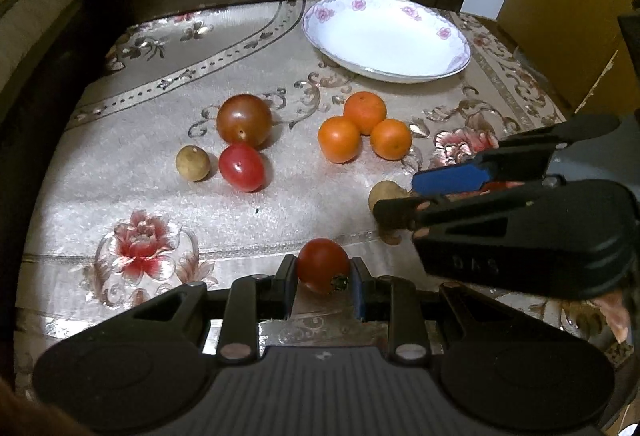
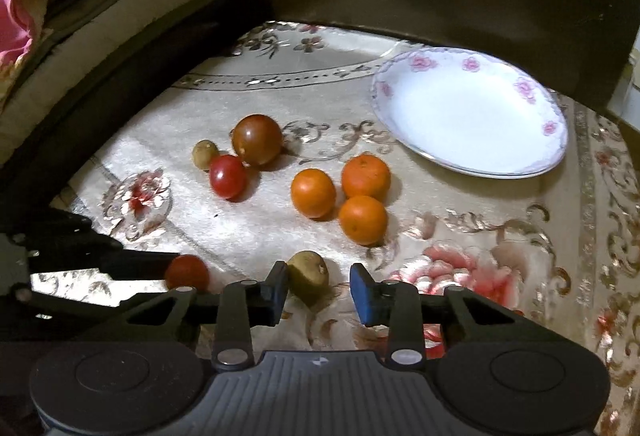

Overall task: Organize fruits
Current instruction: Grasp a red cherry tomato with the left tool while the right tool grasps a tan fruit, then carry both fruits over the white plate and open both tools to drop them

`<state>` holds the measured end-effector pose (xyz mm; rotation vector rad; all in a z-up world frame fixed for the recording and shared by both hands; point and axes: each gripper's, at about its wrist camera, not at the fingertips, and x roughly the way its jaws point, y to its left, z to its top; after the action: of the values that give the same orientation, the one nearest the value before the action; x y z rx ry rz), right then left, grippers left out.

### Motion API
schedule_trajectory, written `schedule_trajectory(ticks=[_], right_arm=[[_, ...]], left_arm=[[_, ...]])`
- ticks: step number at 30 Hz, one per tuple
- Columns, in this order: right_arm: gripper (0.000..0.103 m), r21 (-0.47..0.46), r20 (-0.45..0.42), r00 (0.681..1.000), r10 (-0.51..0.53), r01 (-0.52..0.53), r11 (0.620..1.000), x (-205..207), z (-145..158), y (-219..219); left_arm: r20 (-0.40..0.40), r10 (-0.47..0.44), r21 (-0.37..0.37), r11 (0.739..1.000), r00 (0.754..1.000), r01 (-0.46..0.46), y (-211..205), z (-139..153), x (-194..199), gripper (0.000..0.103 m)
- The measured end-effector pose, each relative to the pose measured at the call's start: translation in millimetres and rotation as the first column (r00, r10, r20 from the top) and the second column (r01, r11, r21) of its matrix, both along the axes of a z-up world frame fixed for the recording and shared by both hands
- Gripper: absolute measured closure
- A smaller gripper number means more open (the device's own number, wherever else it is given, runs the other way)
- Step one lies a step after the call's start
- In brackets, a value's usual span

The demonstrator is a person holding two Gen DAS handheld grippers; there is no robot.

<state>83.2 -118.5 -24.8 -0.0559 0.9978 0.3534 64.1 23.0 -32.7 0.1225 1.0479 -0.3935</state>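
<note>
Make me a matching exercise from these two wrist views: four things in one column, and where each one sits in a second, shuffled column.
Things
1. small red tomato
2. brownish round fruit
3. three oranges
4. flowered plate

Places
A. in a tight cluster on the cloth, between the plate and the grippers
B. at the far right of the cloth, with nothing on it
C. between the left gripper's jaws, which are tight against its sides
D. between the right gripper's open jaws, near the left one, a gap on the right

Pairs: 1-C, 2-D, 3-A, 4-B
</note>
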Motion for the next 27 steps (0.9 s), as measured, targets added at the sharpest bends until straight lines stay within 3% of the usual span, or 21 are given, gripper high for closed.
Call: schedule_trajectory(ticks=[3,14,27], right_arm=[[0.082,0.001,-0.017,1.000,0.023,-0.023,1.000,1,-5,5],[0.082,-0.008,-0.022,1.000,0.015,-0.016,1.000,3,-6,4],[0.082,0.040,0.031,0.996,-0.078,0.077,0.996,4,21,-26]], left_arm=[[-0.009,0.006,-0.005,1.000,1.000,-0.006,1,-2,1,0.069],[0.002,0.000,0.001,1.000,1.000,0.000,-1,-6,6,0.069],[0.072,-0.049,-0.036,0.998,0.996,0.052,-34,23,29,0.069]])
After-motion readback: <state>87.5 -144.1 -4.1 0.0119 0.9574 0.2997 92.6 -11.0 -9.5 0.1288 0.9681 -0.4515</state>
